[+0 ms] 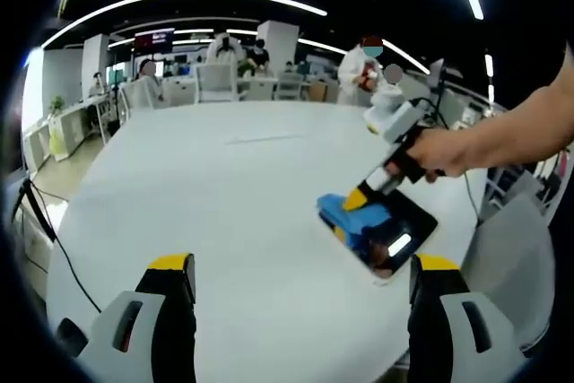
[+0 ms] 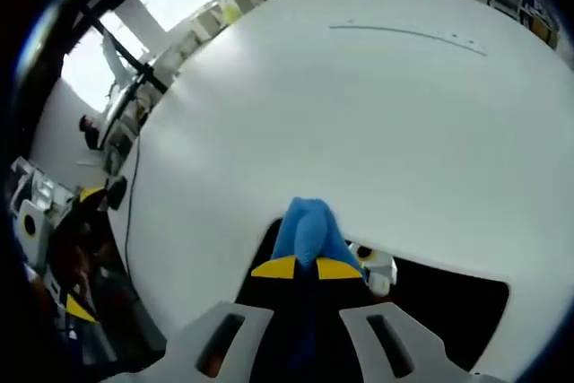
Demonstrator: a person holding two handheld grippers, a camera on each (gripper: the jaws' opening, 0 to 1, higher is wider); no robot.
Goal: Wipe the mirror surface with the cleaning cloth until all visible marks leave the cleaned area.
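**Operator:** Where is the work surface, and what holds the cloth?

**Technician:** The flat, dark rectangular mirror (image 1: pixel 395 235) lies on the white round tabletop (image 1: pixel 233 195), near its edge. The crumpled blue cleaning cloth (image 2: pixel 308 230) rests on the mirror's end. The right gripper (image 2: pixel 305 268) has its yellow-tipped fingers (image 2: pixel 276 268) closed together on the cloth, pressing it down against the glass. In the left gripper view the same gripper (image 1: pixel 377 190) is seen reaching in, held by a person's hand (image 1: pixel 444 152).

**Operator:** And the left gripper?

**Technician:** The left gripper (image 1: pixel 300 298) hangs above the tabletop with fingers (image 1: pixel 170 280) spread wide, grasping nothing, apart from the mirror.

**Operator:** How should the wipe be done?

**Technician:** Judgement: keep the cloth flat and pinched firmly, and draw overlapping strokes along the mirror's length. The mirror is unrestrained and may slide toward the table edge; bracing it with the left fingers would be prudent. Marks on the glass cannot be resolved here.

**Operator:** Any containers?

**Technician:** None identifiable on the tabletop. Desks, chairs and people stand in the background.
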